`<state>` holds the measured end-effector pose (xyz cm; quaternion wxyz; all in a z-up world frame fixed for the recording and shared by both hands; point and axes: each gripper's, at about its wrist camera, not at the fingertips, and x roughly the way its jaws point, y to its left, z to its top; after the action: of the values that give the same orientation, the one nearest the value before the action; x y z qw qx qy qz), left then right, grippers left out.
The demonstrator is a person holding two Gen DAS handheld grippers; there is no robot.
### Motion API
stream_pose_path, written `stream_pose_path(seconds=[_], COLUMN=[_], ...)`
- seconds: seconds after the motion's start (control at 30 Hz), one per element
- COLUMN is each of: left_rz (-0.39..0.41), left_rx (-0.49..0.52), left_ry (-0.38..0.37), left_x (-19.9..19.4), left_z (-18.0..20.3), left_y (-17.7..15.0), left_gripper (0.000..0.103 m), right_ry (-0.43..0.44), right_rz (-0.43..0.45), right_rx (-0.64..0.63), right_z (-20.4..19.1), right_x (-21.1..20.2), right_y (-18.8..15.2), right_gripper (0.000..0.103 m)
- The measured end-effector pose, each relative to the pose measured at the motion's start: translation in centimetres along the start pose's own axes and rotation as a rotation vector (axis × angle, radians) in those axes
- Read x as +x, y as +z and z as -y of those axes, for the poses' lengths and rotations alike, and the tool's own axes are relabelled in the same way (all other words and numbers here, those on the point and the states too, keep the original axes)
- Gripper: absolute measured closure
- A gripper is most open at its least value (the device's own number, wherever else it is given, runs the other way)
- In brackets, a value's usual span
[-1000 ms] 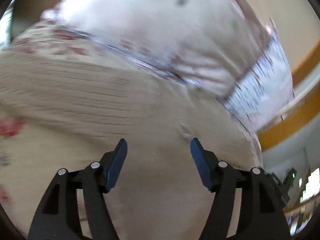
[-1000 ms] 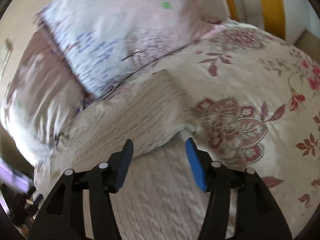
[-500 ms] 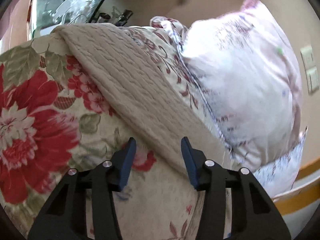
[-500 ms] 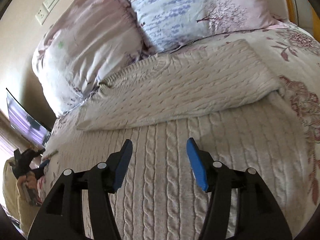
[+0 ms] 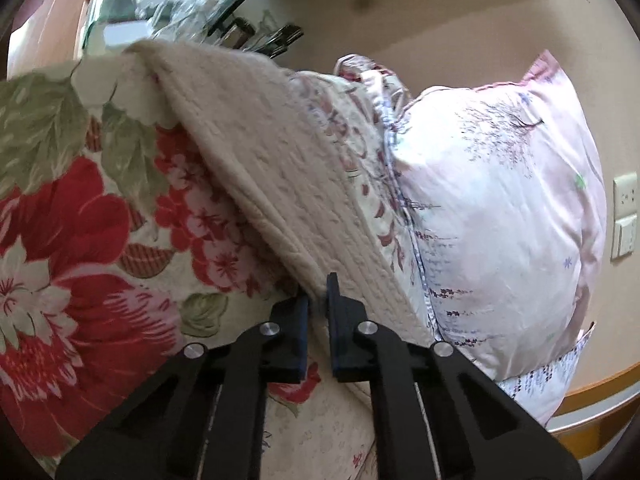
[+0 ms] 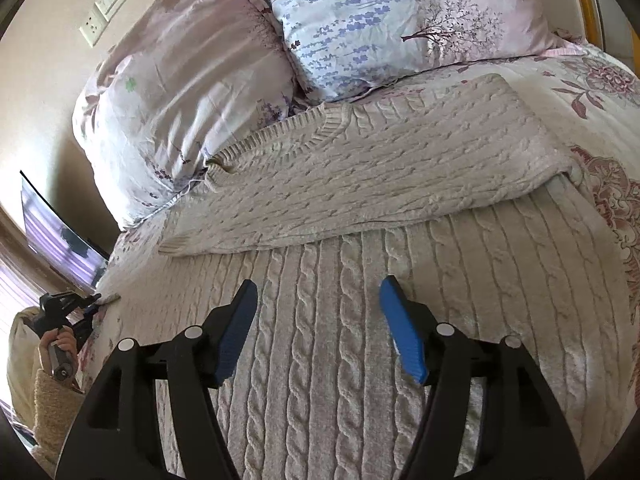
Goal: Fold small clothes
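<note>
1. Your sweater (image 6: 360,208) is a cream cable-knit. It lies flat on the bed, its upper part folded down over the body, so the ribbed neckline sits at the far edge near the pillows.
2. Its nearer half shows straight cable ribs running toward you; the folded layer on top lies crosswise, with one sleeve end (image 6: 176,246) reaching toward the left edge.
3. Your left gripper (image 5: 318,300) has just been closing, and its jaws now pinch the sweater's edge (image 5: 280,184), which rises in a ridge off the floral bedspread (image 5: 72,248).
4. Your right gripper (image 6: 318,308) has just been opening; its jaws stand wide and hover over the cable ribs with nothing between them.
5. In the right wrist view, your left hand (image 6: 60,346) and its gripper show at the sweater's left side.
6. Two pale printed pillows (image 6: 360,20) lean at the head of the bed, touching the sweater's far edge.
7. A beige wall carries a socket and a switch (image 5: 624,216). I see no containers here.
</note>
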<state>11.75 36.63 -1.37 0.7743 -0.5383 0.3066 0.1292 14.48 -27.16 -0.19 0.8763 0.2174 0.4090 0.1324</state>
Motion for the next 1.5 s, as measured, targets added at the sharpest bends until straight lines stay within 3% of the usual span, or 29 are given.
stream_pose_path(seconds=[0.13,0.3,0.53,0.67,0.8,0.9,0.97,1.1,1.2,1.33,1.5], left_rz=[0.041,0.013,-0.175,-0.326,-0.471,-0.51,-0.49,-0.371,-0.305,-0.3,-0.28], left_rx=[0.066,0.193,0.414,0.505,0.551,0.527,0.515,0.497,0.459,0.397,0.487], left_ry=[-0.052,-0.214,-0.401,-0.373,-0.244,-0.219,-0.224,-0.19,-0.112,-0.11,-0.121], left_x=[-1.3,-2.0,1.8,5.9,10.0,10.3,9.1,6.4,5.9,5.9,3.6], left_z=[3.2,10.4,20.7,22.7,21.1,19.7,18.9,16.3,14.0,11.6,10.6], left_y=[-0.9,-4.2,-15.0,-22.3,-27.5,-27.4,-26.4,-22.6,-20.1,-18.3,-17.8], left_gripper=[0.097,0.097,0.097,0.097,0.095,0.088,0.072,0.071,0.071,0.079,0.07], right_ry=[0.009,0.022,0.022,0.009,-0.032,-0.055,-0.049,0.006,0.047,0.069,0.031], right_rz=[0.003,0.006,-0.007,0.0,0.008,0.011,0.017,0.009,-0.007,-0.054,-0.16], right_rx=[0.008,0.02,0.017,0.02,0.002,-0.078,-0.149,-0.372,-0.594,-0.784,-0.928], right_z=[0.1,0.2,-0.2,-0.2,-0.1,-1.4,-2.9,-8.6,-14.9,-20.5,-24.2], right_x=[0.0,-0.1,-0.6,-1.9,-3.5,-4.7,-5.0,-4.3,-1.6,3.2,9.4], right_y=[-0.1,-0.1,-0.3,-0.4,0.3,1.7,2.6,4.1,3.9,2.4,0.1], right_gripper=[0.037,0.037,0.037,0.037,0.037,0.037,0.037,0.038,0.038,0.044,0.046])
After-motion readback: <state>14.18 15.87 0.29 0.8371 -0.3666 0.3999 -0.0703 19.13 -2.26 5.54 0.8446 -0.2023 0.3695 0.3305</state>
